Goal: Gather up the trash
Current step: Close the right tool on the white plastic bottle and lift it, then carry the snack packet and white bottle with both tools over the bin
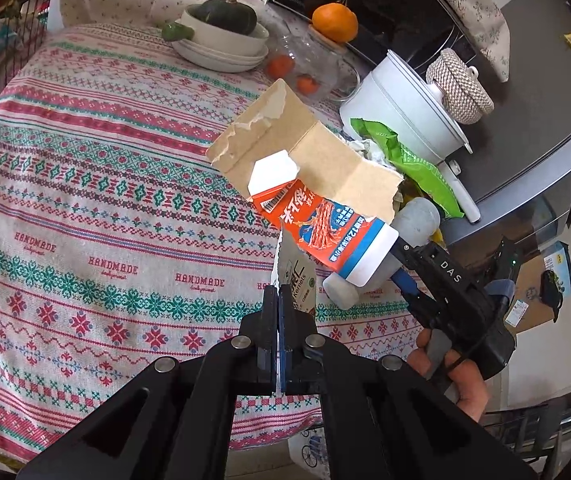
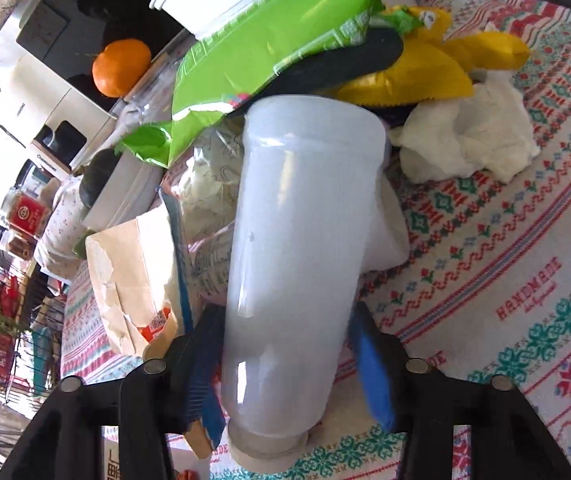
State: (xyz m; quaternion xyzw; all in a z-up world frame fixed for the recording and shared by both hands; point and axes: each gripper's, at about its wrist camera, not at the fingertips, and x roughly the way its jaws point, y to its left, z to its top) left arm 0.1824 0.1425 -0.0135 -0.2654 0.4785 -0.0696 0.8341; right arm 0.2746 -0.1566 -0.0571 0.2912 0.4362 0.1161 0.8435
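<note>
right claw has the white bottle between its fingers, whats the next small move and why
Probably finish closing the right claw on the white bottle before lifting. The blue fingers flank the bottle, but it is unclear whether they grip it firmly. It lies on the tablecloth beside torn cardboard and wrappers.

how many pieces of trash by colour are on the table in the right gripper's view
green wrapper: 1
yellow wrapper: 1
white tissue: 1
frosted bottle: 1
brown torn carton: 1
total: 5
</note>
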